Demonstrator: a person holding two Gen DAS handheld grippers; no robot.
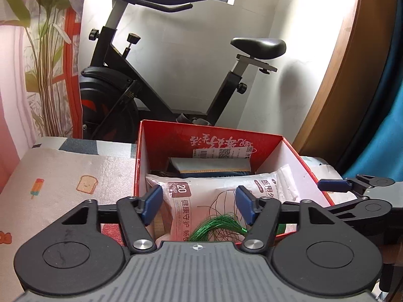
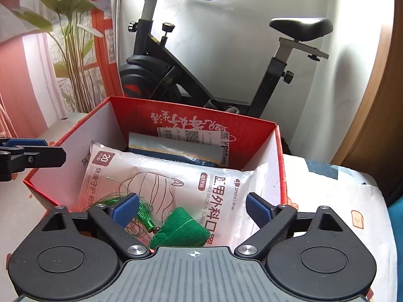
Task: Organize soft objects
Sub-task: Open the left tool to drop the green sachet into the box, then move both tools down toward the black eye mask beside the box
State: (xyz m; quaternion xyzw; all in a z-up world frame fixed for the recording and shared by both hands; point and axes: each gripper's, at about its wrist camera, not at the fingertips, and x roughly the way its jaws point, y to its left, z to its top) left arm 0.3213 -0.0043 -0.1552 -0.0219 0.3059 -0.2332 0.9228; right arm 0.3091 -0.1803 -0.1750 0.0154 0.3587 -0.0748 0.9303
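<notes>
A red cardboard box [image 2: 279, 151] holds a white pack of medical masks [image 2: 176, 183] and a blue-grey packet [image 2: 173, 148] behind it. On the mask pack lies a green woven pouch [image 2: 183, 229] with a green tassel [image 2: 144, 214]. My right gripper [image 2: 192, 209] is open above the pouch, its blue pads clear of it. My left gripper [image 1: 197, 205] is open over the box [image 1: 137, 166], above the mask pack [image 1: 201, 196] and the tassel threads [image 1: 216, 229]. The left gripper's finger also shows at the left edge of the right wrist view, as a black and blue bar [image 2: 30, 153].
An exercise bike [image 1: 156, 75] stands against the white wall behind the box. The box rests on a printed cloth surface [image 1: 63, 176]. A plant-patterned curtain [image 1: 45, 63] hangs at left, and a wooden panel [image 1: 335, 80] and blue fabric [image 1: 388, 130] are at right.
</notes>
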